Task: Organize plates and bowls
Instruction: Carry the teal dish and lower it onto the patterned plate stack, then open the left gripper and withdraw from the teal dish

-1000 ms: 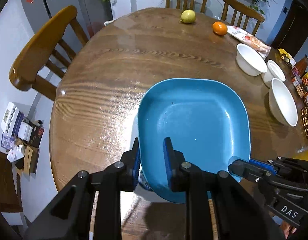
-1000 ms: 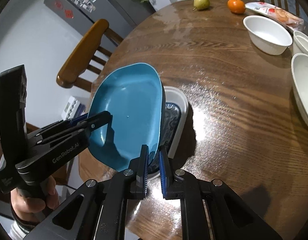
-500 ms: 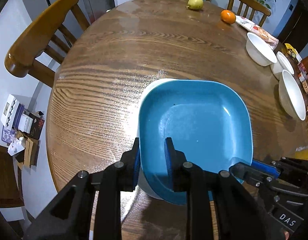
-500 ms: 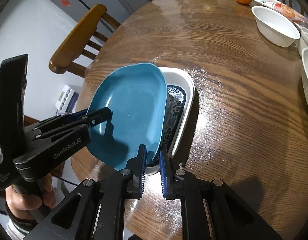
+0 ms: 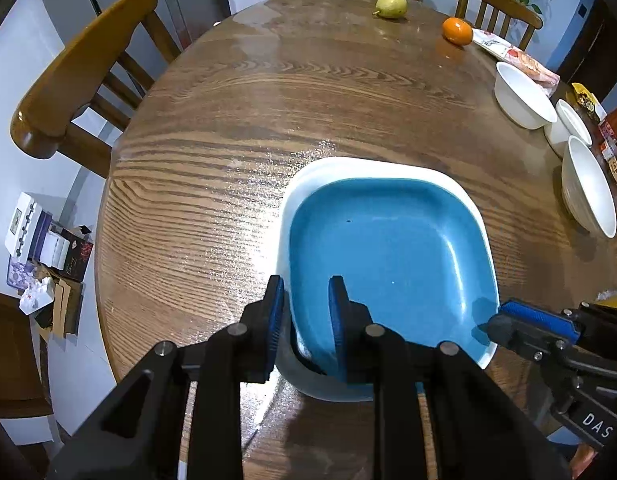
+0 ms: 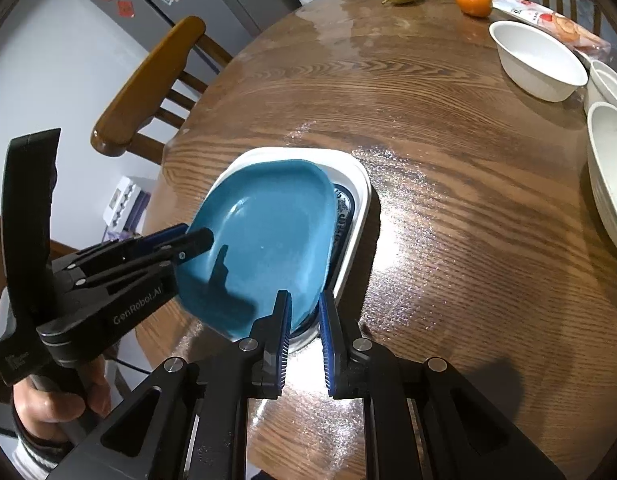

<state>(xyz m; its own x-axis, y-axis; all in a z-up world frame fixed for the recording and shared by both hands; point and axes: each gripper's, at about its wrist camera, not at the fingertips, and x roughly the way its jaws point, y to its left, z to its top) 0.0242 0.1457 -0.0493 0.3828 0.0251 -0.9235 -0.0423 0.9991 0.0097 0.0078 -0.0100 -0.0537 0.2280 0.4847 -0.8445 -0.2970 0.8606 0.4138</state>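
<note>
Landmark is the white dish [image 5: 296, 184] near my edge of the round table [image 5: 308, 92]. All places are off that.

Left of it: bare wood, then the table edge and a chair [image 5: 84, 68]. My left gripper [image 5: 306, 320] has its jaws narrow, pinching the near-left rim of the blue plate [image 5: 388, 248], one pad inside and one outside.

Over the white dish: the blue plate sits nested in it, near edge a bit high in the right wrist view, patterned floor of the dish showing on its right side. Whether the plate rests fully down I can't tell. The long axis of both runs away from me, toward the pear [image 5: 391, 5].

Just right: my right gripper [image 6: 304, 322] is almost fully closed on the plate's near-right rim. Both grippers are on the near edge, neither is nearer, and the plate lies straight ahead of and below the jaws.

Well right of the dish: three white bowls [image 6: 536, 60] in a row by the far-right edge, with an orange [image 6: 473, 1] and a snack packet [image 6: 548, 20] beyond. There's wide open wood between the dish and the bowls, plenty of room to slide or carry across. My guess at the next step: let go, back out toward me, watch the near table edge.
</note>
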